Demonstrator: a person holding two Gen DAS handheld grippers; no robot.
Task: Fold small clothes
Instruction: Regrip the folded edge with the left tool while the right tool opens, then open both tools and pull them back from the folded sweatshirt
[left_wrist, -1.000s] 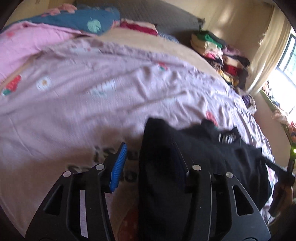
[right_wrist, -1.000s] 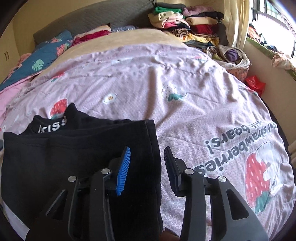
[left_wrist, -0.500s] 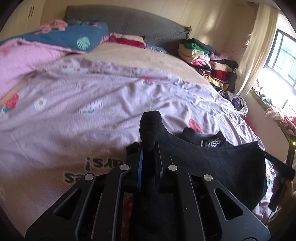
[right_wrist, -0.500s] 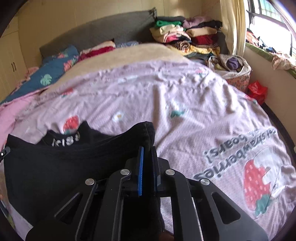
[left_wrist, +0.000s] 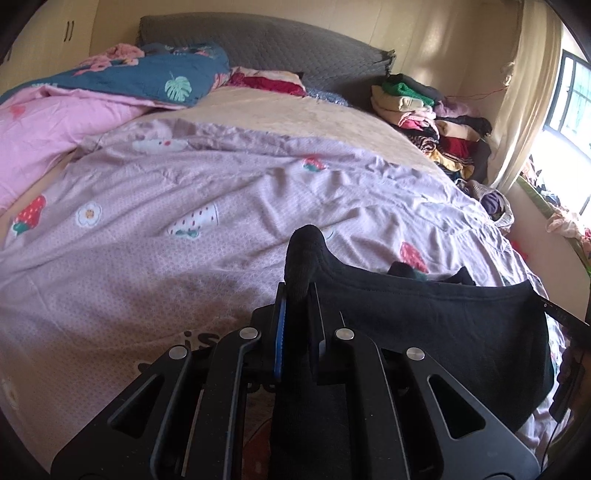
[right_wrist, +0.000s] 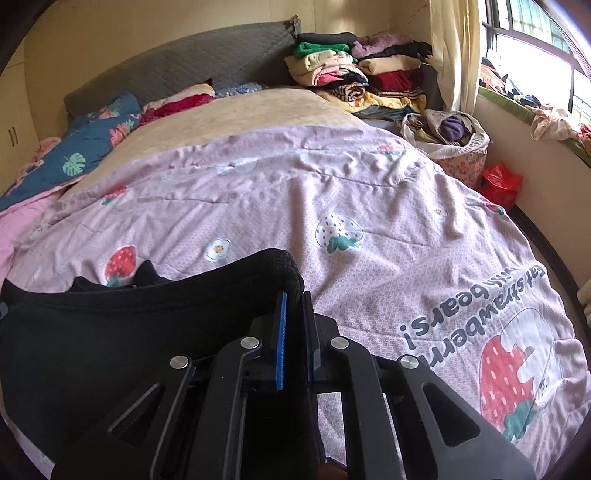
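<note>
A small black garment (left_wrist: 424, 317) hangs stretched between both grippers just above the pink strawberry-print bedsheet (left_wrist: 184, 229). My left gripper (left_wrist: 297, 295) is shut on its left corner, and a bunch of black cloth sticks up past the pads. In the right wrist view the same black garment (right_wrist: 110, 332) sags to the left, and my right gripper (right_wrist: 293, 299) is shut on its right corner. The garment's neckline pokes up behind the stretched edge in both views. Its lower part is hidden under the gripper bodies.
A stack of folded clothes (right_wrist: 354, 74) sits at the bed's far right corner by the grey headboard (left_wrist: 258, 40). A blue leaf-print quilt (left_wrist: 147, 77) and pink blanket (left_wrist: 48, 125) lie far left. A cloth basket (right_wrist: 447, 144) and red bag (right_wrist: 500, 181) stand beside the bed, under the window.
Both grippers went from open over the flat garment's corners to shut on them. The garment's near edge has been lifted off the sheet and is pulled taut, and both views have tilted up.
</note>
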